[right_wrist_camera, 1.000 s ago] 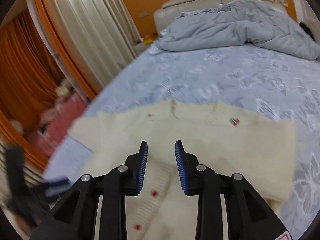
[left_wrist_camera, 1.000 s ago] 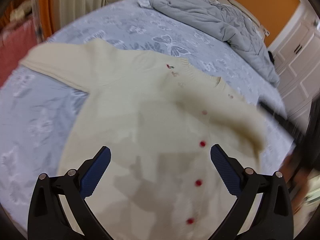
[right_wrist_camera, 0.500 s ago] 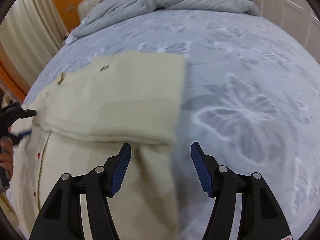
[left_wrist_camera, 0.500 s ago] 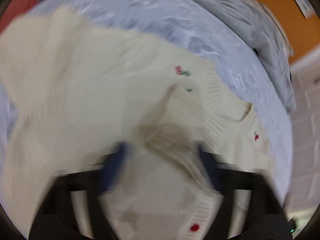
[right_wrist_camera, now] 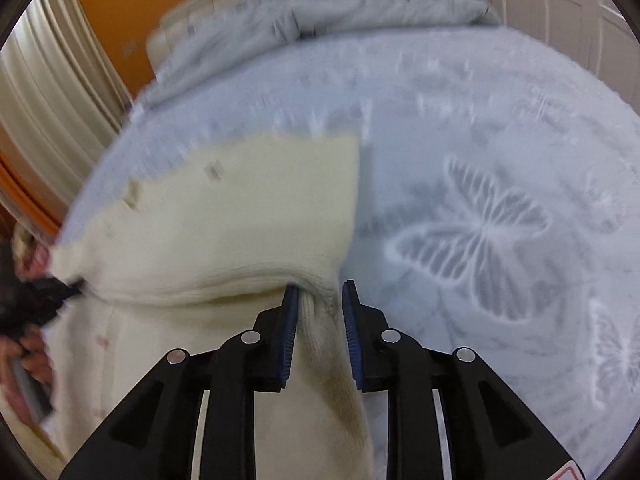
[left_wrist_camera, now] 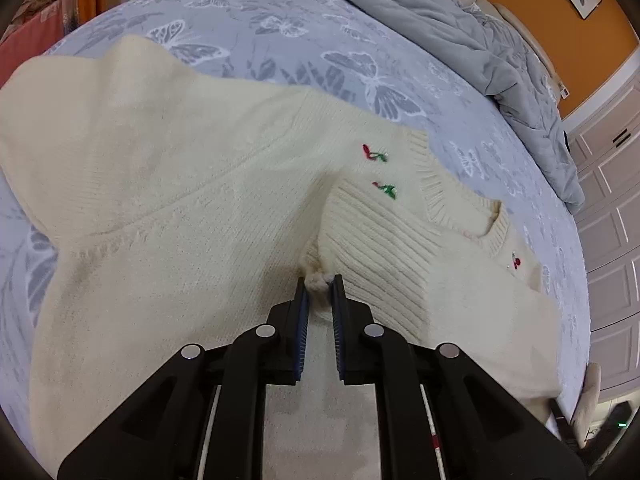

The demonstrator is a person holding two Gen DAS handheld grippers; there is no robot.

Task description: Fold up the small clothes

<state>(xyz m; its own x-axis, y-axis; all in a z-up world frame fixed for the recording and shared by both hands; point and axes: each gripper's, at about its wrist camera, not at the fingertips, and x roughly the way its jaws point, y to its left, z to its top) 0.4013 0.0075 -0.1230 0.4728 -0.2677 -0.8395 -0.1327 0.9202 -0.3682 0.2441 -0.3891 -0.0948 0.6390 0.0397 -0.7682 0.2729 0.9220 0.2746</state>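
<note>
The cream knitted cardigan (left_wrist_camera: 192,240) is lying front-up on the bed (left_wrist_camera: 280,40), spread over the pale blue butterfly-print sheet well short of the grey duvet (left_wrist_camera: 460,40) that is heaped at the headboard end. One sleeve is lying folded across the cardigan's chest, its ribbed cuff (left_wrist_camera: 372,248) ending just below the two embroidered cherry motifs (left_wrist_camera: 380,172) beside the neckline. The left gripper (left_wrist_camera: 319,294) is pinching a small tuft of knit at the corner of that cuff, the fingers (left_wrist_camera: 301,304) drawn almost together with only the wool between them; a grip at the very edge is probably giving control over where the sleeve end settles on the cardigan's front. The right gripper (right_wrist_camera: 317,300) is working at the cardigan's opposite side, where the folded edge meets the sheet; its fingers (right_wrist_camera: 290,320) are standing slightly further apart and are closed on a thicker bunch of ribbed knit that is running back between them. Holding both ends at once is likely keeping the folded panel taut and square to the cardigan's body. The right wrist view is motion-blurred, so finer detail there cannot be told. The cardigan's far sleeve is lying unfolded beyond the cherry motifs.
</note>
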